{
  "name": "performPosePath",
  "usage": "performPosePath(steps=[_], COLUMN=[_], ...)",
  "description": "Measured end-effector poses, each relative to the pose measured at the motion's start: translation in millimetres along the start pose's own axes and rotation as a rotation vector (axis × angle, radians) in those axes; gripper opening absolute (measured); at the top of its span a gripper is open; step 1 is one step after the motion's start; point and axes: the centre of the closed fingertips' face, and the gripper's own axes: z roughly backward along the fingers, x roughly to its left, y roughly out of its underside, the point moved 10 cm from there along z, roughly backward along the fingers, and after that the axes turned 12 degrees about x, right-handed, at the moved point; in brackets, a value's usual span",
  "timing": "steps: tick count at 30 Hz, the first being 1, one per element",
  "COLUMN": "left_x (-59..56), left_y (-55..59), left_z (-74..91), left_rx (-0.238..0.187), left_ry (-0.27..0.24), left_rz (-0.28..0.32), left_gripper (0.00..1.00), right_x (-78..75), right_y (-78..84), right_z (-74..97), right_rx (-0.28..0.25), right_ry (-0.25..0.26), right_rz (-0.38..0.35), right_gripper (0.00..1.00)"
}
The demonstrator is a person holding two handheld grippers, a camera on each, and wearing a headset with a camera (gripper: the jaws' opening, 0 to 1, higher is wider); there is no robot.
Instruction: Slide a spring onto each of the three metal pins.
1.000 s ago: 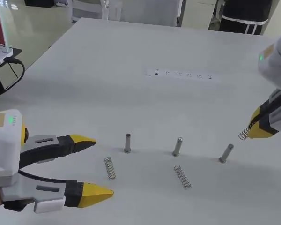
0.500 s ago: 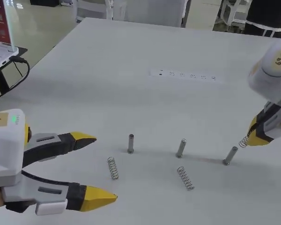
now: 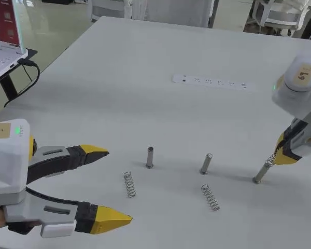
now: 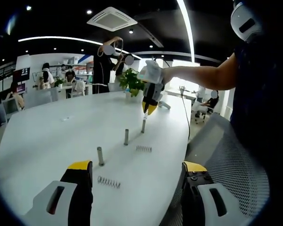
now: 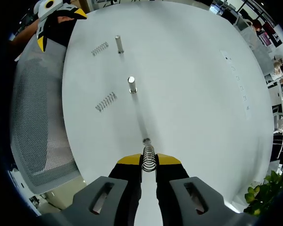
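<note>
Bright, even light came from ceiling strips (image 4: 185, 26) overhead; the white table (image 3: 145, 78) held soft shadows (gripper views bent strongly at their edges).

Three pins (image 3: 150, 157) stand in a row near the bench's (image 3: 145, 78) near edge, with open gaps between them. Two loose springs (image 3: 129, 184) lie just nearer. The right gripper (image 3: 280, 154) with its spring (image 3: 271, 158) covers the right-end pin (image 3: 262, 173). Farther back the top is bare up to a power strip (image 3: 210, 82).
</note>
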Motion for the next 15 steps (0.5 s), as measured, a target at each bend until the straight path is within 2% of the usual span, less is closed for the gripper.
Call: performPosePath(steps=[15], left_x=[0.3], left_y=[0.6], left_z=[-0.3], left_rx=[0.001], left_ry=[-0.003], left_rz=[0.001], left_gripper=[0.71], right_x=[-2.4], right_y=[-0.7], right_z=[-10.5], right_rx=[0.020], right_ry=[-0.017], right_rz=[0.004], right_gripper=[0.08])
